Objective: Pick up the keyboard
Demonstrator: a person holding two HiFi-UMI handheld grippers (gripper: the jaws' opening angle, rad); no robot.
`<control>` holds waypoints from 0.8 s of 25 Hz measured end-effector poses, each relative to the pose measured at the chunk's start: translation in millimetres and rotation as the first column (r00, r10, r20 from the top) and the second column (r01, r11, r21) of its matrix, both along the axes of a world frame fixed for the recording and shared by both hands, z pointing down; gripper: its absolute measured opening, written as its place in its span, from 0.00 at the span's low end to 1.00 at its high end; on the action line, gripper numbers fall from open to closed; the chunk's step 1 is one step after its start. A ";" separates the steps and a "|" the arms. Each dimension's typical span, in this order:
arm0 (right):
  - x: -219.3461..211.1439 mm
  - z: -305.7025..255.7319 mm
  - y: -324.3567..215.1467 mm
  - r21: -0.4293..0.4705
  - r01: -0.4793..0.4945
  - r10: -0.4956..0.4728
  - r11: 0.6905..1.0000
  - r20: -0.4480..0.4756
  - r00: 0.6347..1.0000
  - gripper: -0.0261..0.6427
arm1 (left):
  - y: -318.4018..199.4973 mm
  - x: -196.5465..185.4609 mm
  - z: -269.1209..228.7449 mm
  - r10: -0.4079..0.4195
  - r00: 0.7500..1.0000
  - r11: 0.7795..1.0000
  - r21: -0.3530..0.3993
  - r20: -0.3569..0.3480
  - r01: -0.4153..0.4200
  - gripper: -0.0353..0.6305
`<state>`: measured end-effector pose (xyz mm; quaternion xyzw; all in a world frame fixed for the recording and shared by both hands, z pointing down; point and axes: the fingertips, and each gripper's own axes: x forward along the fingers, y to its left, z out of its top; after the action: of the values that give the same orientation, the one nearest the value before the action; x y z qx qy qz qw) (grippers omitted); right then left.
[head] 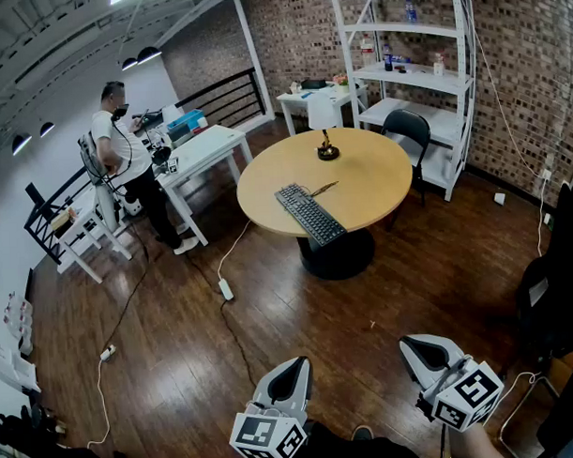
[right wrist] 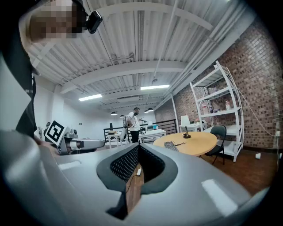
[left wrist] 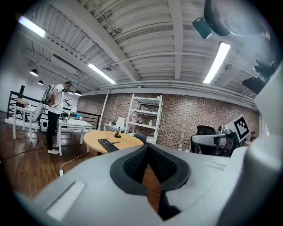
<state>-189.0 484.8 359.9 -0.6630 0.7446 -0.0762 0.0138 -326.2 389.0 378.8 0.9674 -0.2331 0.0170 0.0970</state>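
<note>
1. Black keyboard [head: 309, 214]: lies flat and slanted on the round wooden table [head: 379, 187], near the table's front edge.
2. Relation to tools: the keyboard is well apart from both grippers, with a stretch of dark plank floor [head: 179, 368] between. In the left gripper view it shows far off, left of the jaw tips. In the right gripper view it shows far off, right of them.
3. Left gripper [head: 295, 367]: held low and level, pointing towards the table. Jaws are clenched together with nothing between them.
4. Right gripper [head: 412, 346]: alongside the left, level, aimed the same way. Jaws are pressed together and empty.
5. Small black stand [head: 328, 151]: upright on the table, beyond the keyboard.
</note>
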 end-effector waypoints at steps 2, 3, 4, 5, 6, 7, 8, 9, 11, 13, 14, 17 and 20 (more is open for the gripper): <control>10.6 4.2 -3.7 0.000 -0.008 0.008 1.000 0.020 1.000 0.04 | -3.7 10.6 2.6 0.001 1.000 1.000 -0.015 0.005 -0.001 0.13; 13.8 5.7 -4.6 0.001 -0.009 0.009 1.000 0.025 1.000 0.04 | -4.6 13.9 4.3 0.003 1.000 1.000 -0.017 0.012 -0.003 0.13; 15.7 6.6 -5.3 0.004 -0.009 0.009 1.000 0.026 1.000 0.04 | -5.2 15.8 6.2 0.006 1.000 1.000 -0.014 0.023 -0.006 0.13; 17.3 7.1 -6.6 0.007 -0.009 0.009 1.000 0.022 1.000 0.04 | -6.7 17.0 8.1 0.009 0.999 1.000 -0.010 0.034 -0.009 0.13; 19.6 7.7 -9.0 0.008 -0.011 0.011 1.000 0.019 1.000 0.04 | -10.0 18.3 10.7 0.010 0.999 1.000 -0.011 0.042 -0.009 0.13; 23.0 8.7 -12.4 0.008 -0.016 0.015 1.000 0.018 1.000 0.04 | -15.4 20.1 14.7 0.008 0.999 1.000 -0.023 0.042 -0.007 0.13; 27.5 10.3 -16.5 0.006 -0.023 0.023 1.000 0.020 1.000 0.04 | -22.1 23.0 19.5 0.004 0.999 0.999 -0.041 0.037 -0.002 0.13; 32.6 12.4 -21.2 0.002 -0.033 0.033 0.999 0.021 0.999 0.04 | -29.6 27.0 23.8 -0.002 1.000 0.998 -0.059 0.028 0.004 0.13; 43.3 17.5 -31.4 -0.017 -0.050 0.050 0.999 0.019 0.999 0.04 | -46.3 37.5 29.8 -0.019 1.000 0.996 -0.084 0.011 0.020 0.13; 54.6 19.6 -45.6 -0.034 -0.057 0.058 0.998 0.017 0.998 0.04 | -65.8 51.6 31.9 -0.026 1.000 0.995 -0.098 0.001 0.026 0.13; 60.9 19.0 -55.3 -0.036 -0.059 0.059 0.998 0.015 0.998 0.04 | -75.8 60.1 32.4 -0.018 1.000 0.995 -0.099 -0.001 0.018 0.13; 81.2 14.0 -92.5 -0.032 -0.050 0.050 0.998 -0.008 0.999 0.04 | -104.9 86.0 36.4 0.021 1.000 0.996 -0.085 0.007 -0.020 0.13; 103.5 7.3 -135.4 -0.036 -0.034 0.033 0.999 -0.039 0.999 0.04 | -137.1 106.6 40.8 0.034 0.999 0.996 -0.079 0.022 -0.033 0.13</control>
<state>-85.5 349.4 367.2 -0.6768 0.7320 -0.0768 -0.0112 -219.6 251.9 419.6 0.9664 -0.2171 0.0392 0.1321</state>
